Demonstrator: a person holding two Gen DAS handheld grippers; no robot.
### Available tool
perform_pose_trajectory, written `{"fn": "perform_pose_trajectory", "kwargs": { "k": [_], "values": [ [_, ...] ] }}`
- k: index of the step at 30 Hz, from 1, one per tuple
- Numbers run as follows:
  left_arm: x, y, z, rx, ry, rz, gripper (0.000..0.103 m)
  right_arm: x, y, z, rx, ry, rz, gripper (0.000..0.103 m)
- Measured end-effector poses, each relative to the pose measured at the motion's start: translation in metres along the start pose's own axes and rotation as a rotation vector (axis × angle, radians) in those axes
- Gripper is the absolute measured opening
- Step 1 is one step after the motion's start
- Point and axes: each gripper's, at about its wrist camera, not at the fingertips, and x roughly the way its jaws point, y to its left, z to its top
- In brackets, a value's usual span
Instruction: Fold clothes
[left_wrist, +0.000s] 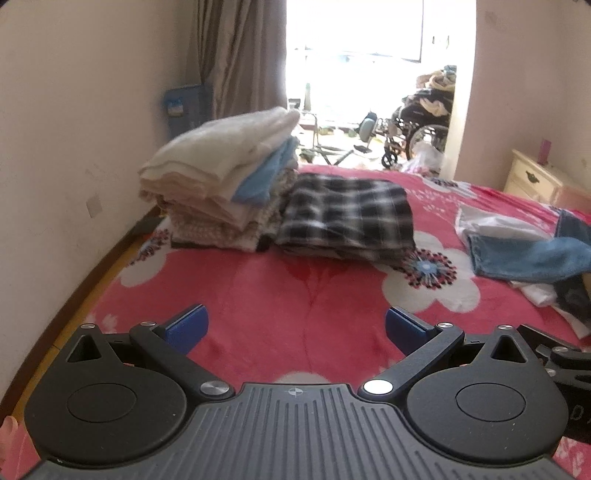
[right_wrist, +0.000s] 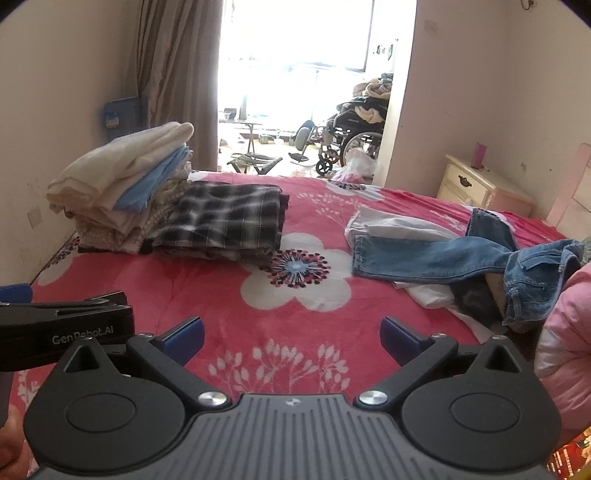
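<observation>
A stack of folded cream and blue clothes (left_wrist: 221, 177) (right_wrist: 122, 188) stands at the far left of the red flowered bed (left_wrist: 295, 295) (right_wrist: 229, 295). A folded black-and-white plaid garment (left_wrist: 347, 218) (right_wrist: 225, 221) lies against it. Unfolded blue jeans (left_wrist: 524, 258) (right_wrist: 461, 254) lie over white garments (right_wrist: 391, 225) at the right. My left gripper (left_wrist: 295, 328) is open and empty above the bed. My right gripper (right_wrist: 291, 336) is open and empty, with the left gripper's body (right_wrist: 62, 325) beside it at the left.
A wall runs along the bed's left side. A cream nightstand (right_wrist: 476, 184) stands at the right, beyond the bed. A wheelchair (right_wrist: 354, 140) and clutter fill the bright doorway behind the bed. A pink sleeve (right_wrist: 565, 332) shows at the right edge.
</observation>
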Motion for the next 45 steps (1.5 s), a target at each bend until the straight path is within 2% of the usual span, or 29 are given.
{"fn": "perform_pose_trajectory", "kwargs": {
  "k": [17, 45],
  "values": [
    [0.000, -0.005, -0.008, 0.004, 0.023, 0.014, 0.103, 0.001, 0.000, 0.000, -0.004, -0.012, -0.019, 0.103],
    [0.004, 0.004, -0.009, -0.002, -0.003, 0.057, 0.103, 0.008, 0.012, 0.001, -0.018, -0.005, -0.014, 0.103]
  ]
}}
